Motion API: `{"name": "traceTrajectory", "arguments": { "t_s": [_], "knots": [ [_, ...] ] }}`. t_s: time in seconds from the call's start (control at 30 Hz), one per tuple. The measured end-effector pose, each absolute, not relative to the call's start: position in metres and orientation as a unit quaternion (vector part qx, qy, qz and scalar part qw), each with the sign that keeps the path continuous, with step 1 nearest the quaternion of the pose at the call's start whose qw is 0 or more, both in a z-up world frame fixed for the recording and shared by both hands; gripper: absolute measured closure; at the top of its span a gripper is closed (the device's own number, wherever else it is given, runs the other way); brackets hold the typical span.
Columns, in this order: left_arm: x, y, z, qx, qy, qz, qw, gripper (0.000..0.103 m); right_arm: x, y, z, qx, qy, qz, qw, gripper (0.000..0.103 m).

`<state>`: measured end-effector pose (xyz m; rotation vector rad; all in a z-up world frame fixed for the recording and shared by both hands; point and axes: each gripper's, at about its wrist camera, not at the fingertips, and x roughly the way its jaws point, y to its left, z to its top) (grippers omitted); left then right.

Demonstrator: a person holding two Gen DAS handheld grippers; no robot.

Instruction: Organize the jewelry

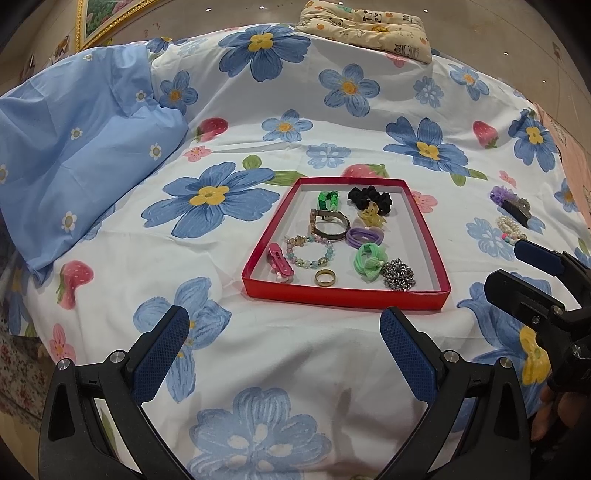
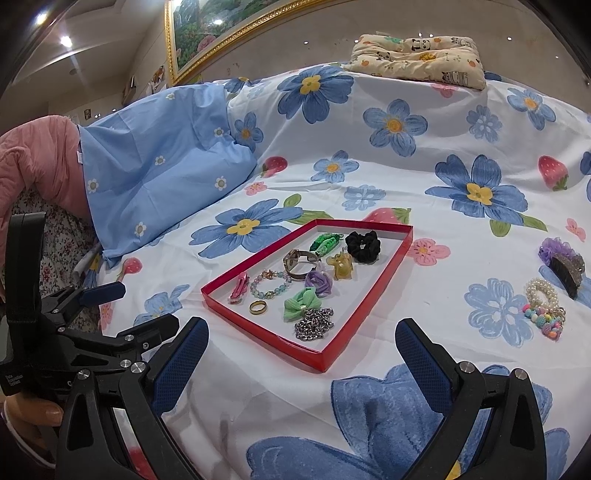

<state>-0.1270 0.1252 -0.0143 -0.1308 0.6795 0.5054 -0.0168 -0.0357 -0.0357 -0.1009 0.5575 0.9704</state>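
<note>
A shallow red tray lies on the flowered bedsheet and holds several pieces: a black scrunchie, a watch, a bead bracelet, a gold ring, a pink clip, a green bow and a silver chain. Right of the tray, loose on the sheet, lie a pearl and bead bracelet bundle and a dark claw clip with a purple scrunchie. My left gripper is open and empty in front of the tray. My right gripper is open and empty near the tray's right front corner.
A light blue pillow lies at the left. A small panda-print cushion sits at the far edge of the bed. A pink blanket hangs at the far left. A gold-framed picture hangs on the wall.
</note>
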Motion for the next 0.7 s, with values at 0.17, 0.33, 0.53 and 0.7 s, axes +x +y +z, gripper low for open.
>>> {"name": "traceTrajectory", "arguments": {
  "t_s": [0.17, 0.33, 0.53, 0.7],
  "knots": [
    [-0.1268, 0.1248, -0.0143, -0.063, 0.329, 0.245, 0.910, 0.000, -0.0168, -0.0358, -0.0355, -0.048, 0.264, 0.459, 0.847, 0.001],
    [-0.1272, 0.1250, -0.0153, -0.063, 0.330, 0.245, 0.909, 0.000, -0.0160, -0.0359, -0.0367, -0.047, 0.266, 0.460, 0.846, 0.001],
    [-0.1260, 0.1229, -0.0162, -0.062, 0.331, 0.246, 0.909, 0.000, -0.0158, -0.0360, -0.0370, -0.047, 0.266, 0.459, 0.846, 0.001],
    [-0.1257, 0.1237, -0.0173, -0.062, 0.332, 0.244, 0.909, 0.000, -0.0155, -0.0361, -0.0367, -0.047, 0.265, 0.460, 0.846, 0.001]
  ]
}}
